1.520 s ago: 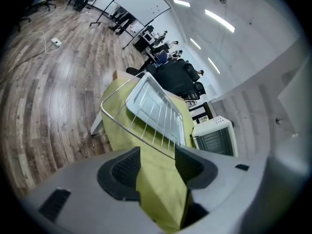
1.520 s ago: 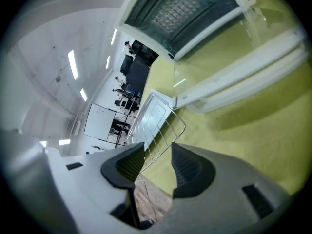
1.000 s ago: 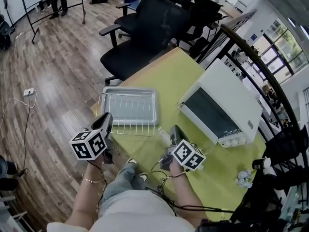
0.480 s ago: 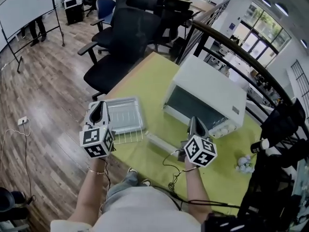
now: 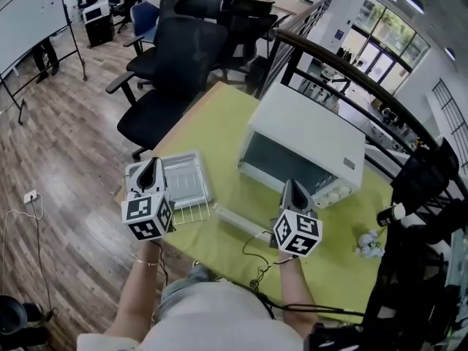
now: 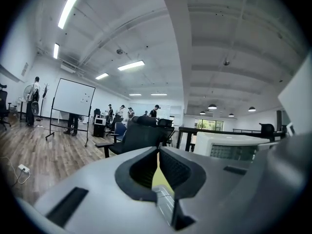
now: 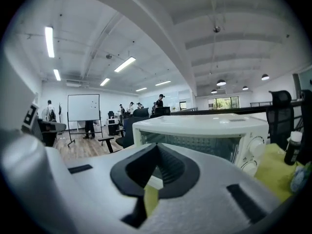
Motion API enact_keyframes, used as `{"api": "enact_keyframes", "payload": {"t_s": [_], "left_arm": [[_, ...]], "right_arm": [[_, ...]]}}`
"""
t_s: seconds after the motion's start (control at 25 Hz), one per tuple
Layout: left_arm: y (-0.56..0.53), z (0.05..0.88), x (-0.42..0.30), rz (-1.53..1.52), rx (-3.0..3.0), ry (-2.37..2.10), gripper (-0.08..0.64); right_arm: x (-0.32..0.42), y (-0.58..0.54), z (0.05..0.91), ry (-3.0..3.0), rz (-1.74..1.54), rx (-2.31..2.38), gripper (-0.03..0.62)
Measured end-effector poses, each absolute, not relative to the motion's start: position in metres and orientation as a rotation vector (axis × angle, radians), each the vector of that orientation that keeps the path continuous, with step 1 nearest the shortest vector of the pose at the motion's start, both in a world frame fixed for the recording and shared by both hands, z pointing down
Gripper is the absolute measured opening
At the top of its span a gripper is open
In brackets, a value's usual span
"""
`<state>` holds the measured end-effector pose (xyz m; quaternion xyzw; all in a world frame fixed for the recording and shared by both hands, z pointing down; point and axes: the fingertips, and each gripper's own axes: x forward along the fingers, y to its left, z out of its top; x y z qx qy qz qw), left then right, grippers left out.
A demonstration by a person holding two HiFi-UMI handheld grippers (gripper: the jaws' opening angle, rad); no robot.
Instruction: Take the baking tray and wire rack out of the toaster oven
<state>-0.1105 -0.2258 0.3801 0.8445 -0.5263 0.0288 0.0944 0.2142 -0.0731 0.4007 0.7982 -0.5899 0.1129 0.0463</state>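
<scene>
Raised since the earlier frame, both grippers are hovering closed and empty, the left gripper (image 5: 151, 165) standing nearer, over the baking tray (image 5: 186, 180) resting on the wire rack (image 5: 191, 212), already outside the toaster oven (image 5: 307, 134) facing the right gripper (image 5: 291, 187).
</scene>
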Motion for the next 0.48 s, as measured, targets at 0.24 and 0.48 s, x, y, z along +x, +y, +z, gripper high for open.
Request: {"api": "enact_keyframes", "payload": {"t_s": [0.24,0.48], "left_arm": [[-0.2271,0.3851,-0.1086,0.102,2.493,-1.554,0.014],[-0.2273,0.3899,-0.1072,0.115,2.489,-1.539,0.014]], "right_arm": [[0.2135,-0.0776,0.4016,-1.817,0.376,2.442,-0.002],[0.2156,-0.0758,0.4058,-1.810,0.399,2.447,-0.002]]}}
